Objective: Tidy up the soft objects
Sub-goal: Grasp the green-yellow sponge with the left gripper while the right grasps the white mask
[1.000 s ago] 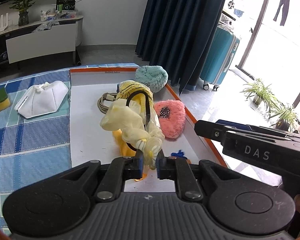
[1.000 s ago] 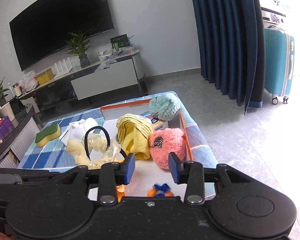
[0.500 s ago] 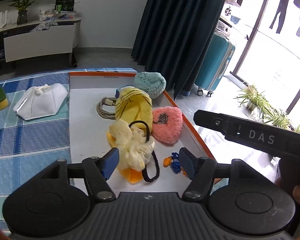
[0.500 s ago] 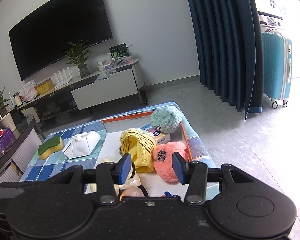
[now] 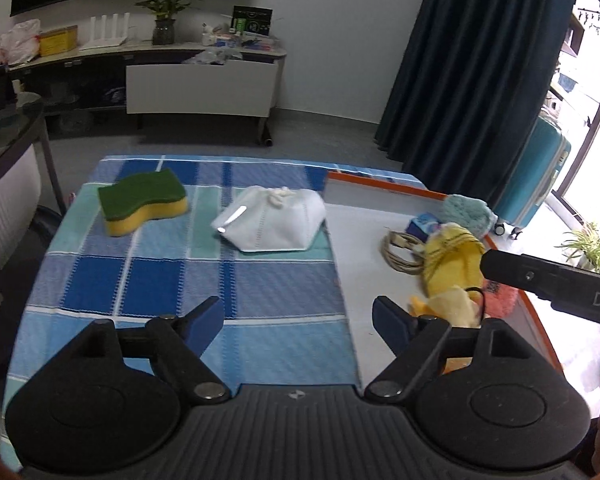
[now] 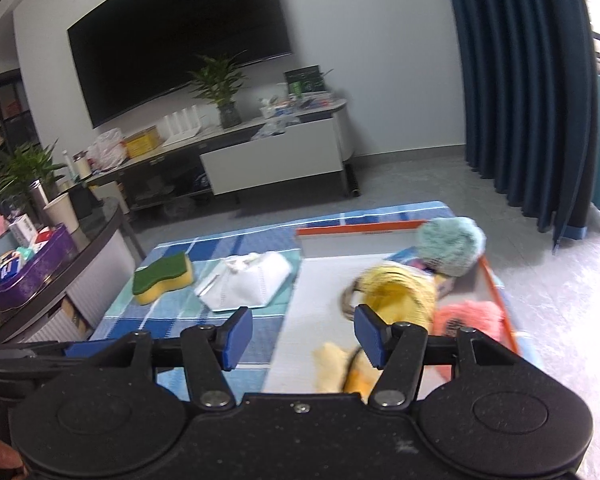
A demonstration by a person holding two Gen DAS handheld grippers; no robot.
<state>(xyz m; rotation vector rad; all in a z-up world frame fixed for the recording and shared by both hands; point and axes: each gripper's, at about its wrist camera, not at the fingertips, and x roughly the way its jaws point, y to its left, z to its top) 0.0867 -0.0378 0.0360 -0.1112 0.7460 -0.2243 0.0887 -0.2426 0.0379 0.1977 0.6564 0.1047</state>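
My left gripper [image 5: 298,322] hovers over the blue checked cloth [image 5: 180,280], its jaws opening wide with nothing between them. Ahead of it lie a green and yellow sponge [image 5: 142,206] and a white face mask [image 5: 274,222]. The pale yellow glove [image 5: 448,310] lies loose in the orange-rimmed tray [image 5: 380,188], beside a yellow cloth [image 5: 452,264], a teal fluffy pad [image 5: 466,212] and a pink fluffy pad [image 5: 500,300]. My right gripper [image 6: 304,336] hangs over the tray's left edge, jaws opening and empty; the sponge [image 6: 164,278] and the mask [image 6: 248,284] lie ahead to its left.
A coiled cable [image 5: 400,252] and a small blue packet [image 5: 424,222] lie in the tray. A glass-topped side table [image 6: 60,256] with clutter stands left of the table. A TV console [image 5: 196,80] is behind, a dark curtain [image 5: 472,60] and a teal suitcase [image 5: 540,184] to the right.
The left gripper let go of the pale glove, which dropped into the tray, then opened wide and swung left over the cloth. The right gripper opened wider and also swung left.
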